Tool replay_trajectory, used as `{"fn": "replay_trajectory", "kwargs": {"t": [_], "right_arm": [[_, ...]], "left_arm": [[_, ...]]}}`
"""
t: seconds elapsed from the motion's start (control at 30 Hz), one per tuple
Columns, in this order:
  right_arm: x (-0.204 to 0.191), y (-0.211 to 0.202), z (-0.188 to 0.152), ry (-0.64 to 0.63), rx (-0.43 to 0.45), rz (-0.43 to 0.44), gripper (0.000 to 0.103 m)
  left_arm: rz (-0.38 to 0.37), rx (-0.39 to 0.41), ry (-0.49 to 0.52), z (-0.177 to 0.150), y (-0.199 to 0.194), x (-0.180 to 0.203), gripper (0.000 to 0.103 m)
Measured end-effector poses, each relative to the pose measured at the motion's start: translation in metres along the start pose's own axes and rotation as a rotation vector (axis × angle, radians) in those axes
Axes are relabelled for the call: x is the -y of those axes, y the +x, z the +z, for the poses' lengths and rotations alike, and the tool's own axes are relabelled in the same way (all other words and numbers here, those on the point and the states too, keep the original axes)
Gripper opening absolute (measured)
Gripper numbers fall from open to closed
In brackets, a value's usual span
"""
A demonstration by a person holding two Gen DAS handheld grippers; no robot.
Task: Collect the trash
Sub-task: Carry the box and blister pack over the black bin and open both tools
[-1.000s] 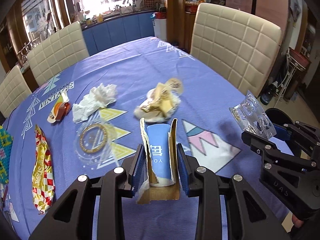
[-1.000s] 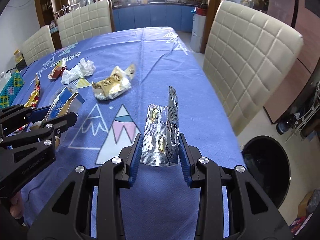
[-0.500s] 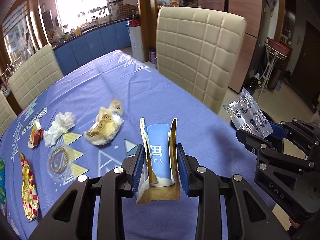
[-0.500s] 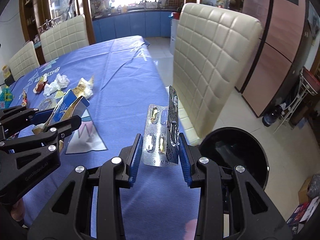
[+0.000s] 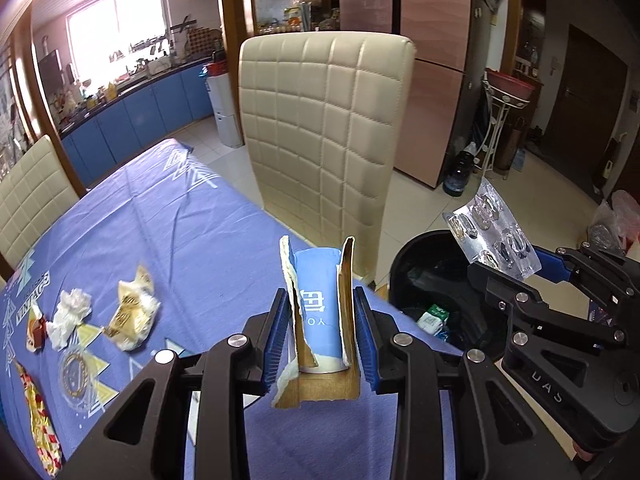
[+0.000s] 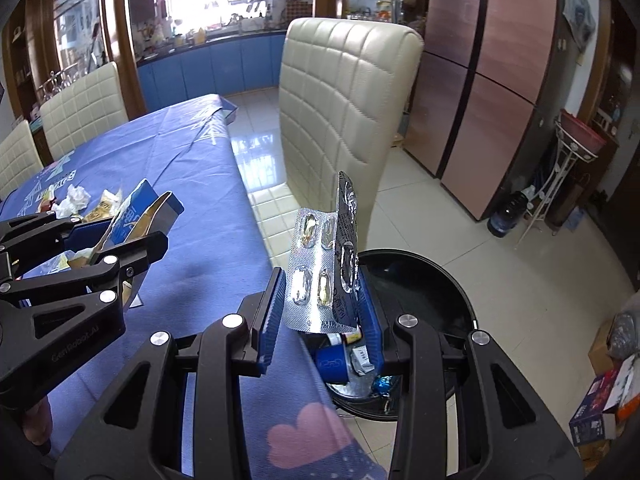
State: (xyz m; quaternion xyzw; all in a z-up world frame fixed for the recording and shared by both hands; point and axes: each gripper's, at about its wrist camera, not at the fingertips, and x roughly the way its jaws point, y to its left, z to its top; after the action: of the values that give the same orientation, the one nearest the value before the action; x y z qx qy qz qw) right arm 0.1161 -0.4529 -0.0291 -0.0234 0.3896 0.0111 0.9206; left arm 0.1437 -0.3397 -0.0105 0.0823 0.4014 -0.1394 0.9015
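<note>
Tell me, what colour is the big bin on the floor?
Black. The bin shows best in the right wrist view.

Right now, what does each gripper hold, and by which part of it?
The left gripper holds the torn blue carton by its lower side flaps. The right gripper holds the bent blister pack by its lower edges, near the black bin.

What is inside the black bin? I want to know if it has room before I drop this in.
The bin holds a few packets and wrappers at its bottom; the tongs and blister pack cover the rest.
</note>
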Motion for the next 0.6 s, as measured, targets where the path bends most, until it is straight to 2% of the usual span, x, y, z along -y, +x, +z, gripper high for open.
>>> {"fn": "replay_trajectory", "kwargs": {"t": [0.33,0.6], "right_arm": [[0.035,-0.005,0.000,0.045,0.002,-0.071,0.038],[0.055,-0.006,-0.003,0.089,0.002,-0.106,0.038]], "left_arm": [[-0.074,0.008,0.056,0.017,0.014,0.037,0.031],[-0.106,0.012,0.089,0.022,0.017,0.052,0.031]]}}
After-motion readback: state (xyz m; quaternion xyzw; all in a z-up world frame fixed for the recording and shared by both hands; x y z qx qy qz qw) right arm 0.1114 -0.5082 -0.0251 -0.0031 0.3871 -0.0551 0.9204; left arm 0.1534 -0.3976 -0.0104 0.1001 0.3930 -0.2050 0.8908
